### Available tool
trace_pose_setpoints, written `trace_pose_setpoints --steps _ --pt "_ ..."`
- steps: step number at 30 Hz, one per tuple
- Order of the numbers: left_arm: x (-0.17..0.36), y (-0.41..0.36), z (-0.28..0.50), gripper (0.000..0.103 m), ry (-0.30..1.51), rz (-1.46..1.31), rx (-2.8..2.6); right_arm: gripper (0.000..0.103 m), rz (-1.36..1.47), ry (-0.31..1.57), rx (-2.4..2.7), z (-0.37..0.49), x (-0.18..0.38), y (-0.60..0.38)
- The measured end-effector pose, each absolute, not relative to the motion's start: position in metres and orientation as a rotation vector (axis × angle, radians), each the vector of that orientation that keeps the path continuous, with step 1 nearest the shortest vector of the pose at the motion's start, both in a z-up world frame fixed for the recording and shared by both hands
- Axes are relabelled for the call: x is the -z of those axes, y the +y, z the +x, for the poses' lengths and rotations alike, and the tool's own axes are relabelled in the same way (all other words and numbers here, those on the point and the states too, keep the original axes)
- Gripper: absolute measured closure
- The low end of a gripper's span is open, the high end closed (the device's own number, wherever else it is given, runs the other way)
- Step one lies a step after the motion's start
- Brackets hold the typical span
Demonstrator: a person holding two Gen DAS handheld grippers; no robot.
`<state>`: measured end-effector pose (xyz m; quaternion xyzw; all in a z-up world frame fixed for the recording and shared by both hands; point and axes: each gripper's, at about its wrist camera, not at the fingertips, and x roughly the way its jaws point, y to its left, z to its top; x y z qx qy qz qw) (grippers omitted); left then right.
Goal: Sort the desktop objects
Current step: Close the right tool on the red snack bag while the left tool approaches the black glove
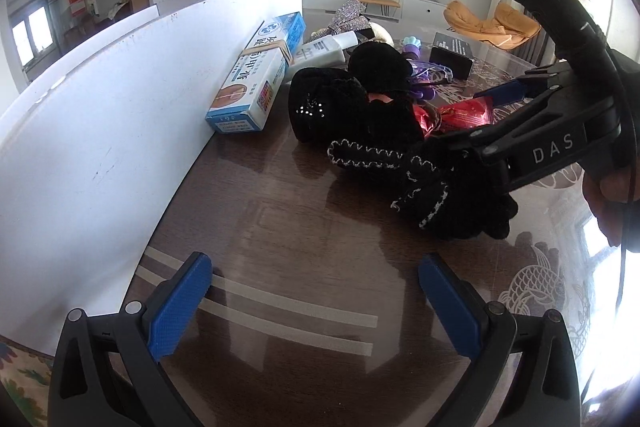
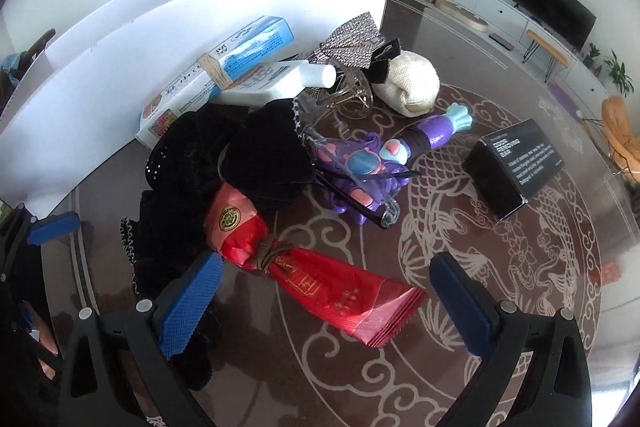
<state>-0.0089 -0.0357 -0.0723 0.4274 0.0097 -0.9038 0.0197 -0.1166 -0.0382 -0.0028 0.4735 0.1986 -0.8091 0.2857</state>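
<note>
Glass-topped dark wooden desk with a carp pattern stands in a living room, a white partition board along its left edge. Left gripper hovers wide open, empty. Right gripper is wide open, straddling one red foil packet beside one black knitted garment mid-desk. One black printed box sits apart.

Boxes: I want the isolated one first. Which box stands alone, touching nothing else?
The black box on the patterned tabletop; the blue-and-white box leans by the white divider amid clutter.
</note>
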Motion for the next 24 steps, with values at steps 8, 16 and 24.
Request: trace_pose_setpoints --steps 8,16,24 --pt "0.072 -0.036 -0.008 0.0 0.031 1.338 2.803 0.0 1.393 0.417 2.073 -0.079 0.019 -0.011" --pt "0.07 -0.037 -0.005 0.0 0.071 1.359 2.826 0.0 1.383 0.461 2.097 -0.096 0.009 -0.009" --pt "0.068 -0.044 0.003 0.0 0.148 1.369 2.833 0.0 1.309 0.632 2.038 -0.111 0.009 -0.066"
